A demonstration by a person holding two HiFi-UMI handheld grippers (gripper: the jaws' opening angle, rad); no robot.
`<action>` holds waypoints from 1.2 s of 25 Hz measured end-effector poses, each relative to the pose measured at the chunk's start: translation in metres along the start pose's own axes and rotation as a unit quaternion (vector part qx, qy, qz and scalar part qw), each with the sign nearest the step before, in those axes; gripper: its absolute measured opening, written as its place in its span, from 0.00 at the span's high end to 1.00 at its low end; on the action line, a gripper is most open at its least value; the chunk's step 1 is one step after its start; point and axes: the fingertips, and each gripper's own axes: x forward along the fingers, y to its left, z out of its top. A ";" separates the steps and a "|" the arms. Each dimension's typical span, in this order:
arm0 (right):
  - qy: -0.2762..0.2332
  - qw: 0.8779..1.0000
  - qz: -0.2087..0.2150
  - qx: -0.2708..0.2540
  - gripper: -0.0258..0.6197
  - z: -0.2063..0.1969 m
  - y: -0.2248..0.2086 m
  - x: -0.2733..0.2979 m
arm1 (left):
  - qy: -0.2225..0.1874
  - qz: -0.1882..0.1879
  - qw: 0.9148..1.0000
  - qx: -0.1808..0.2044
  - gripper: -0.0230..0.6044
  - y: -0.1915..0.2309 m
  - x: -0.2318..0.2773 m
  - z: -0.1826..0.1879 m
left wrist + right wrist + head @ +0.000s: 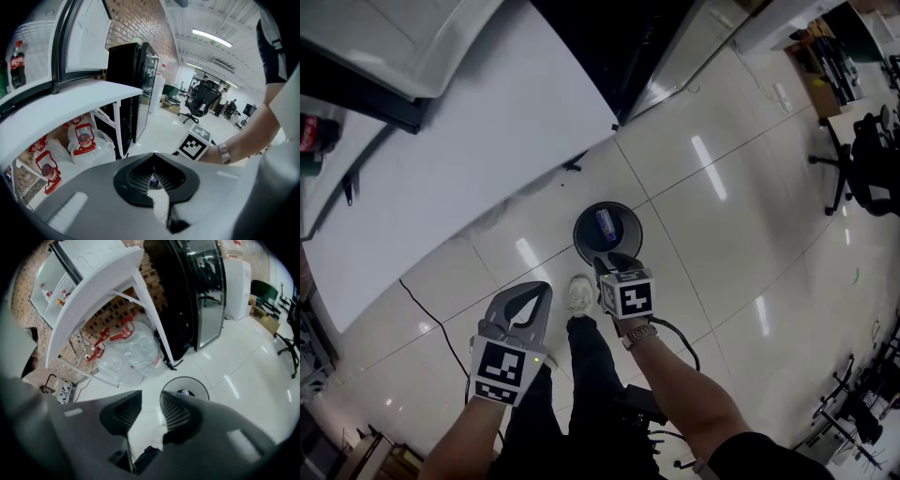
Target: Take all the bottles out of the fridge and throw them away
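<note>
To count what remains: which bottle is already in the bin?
The clear blue-labelled plastic bottle, lying in the round black bin; the dark red-labelled cola bottle stands upright in the white fridge.

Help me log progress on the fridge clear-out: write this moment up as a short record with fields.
bin: round black bin on the tiled floor, beside the white table
in bin: one bottle
left gripper: shut, empty
right gripper: open, empty, the bin showing beyond its jaws
not yet removed: a cola bottle in the fridge
</note>
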 end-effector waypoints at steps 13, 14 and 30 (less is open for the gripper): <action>-0.109 0.984 0.068 -0.123 0.76 0.107 0.098 -0.120 | -0.062 0.073 0.995 -0.012 0.96 0.011 -0.087 0.044; -0.116 0.982 0.073 -0.131 0.76 0.113 0.109 -0.130 | -0.069 0.079 0.994 -0.014 0.96 0.012 -0.097 0.047; -0.205 0.913 0.149 -0.320 0.76 0.190 0.316 -0.208 | -0.190 0.208 0.959 -0.039 0.96 0.091 -0.244 0.076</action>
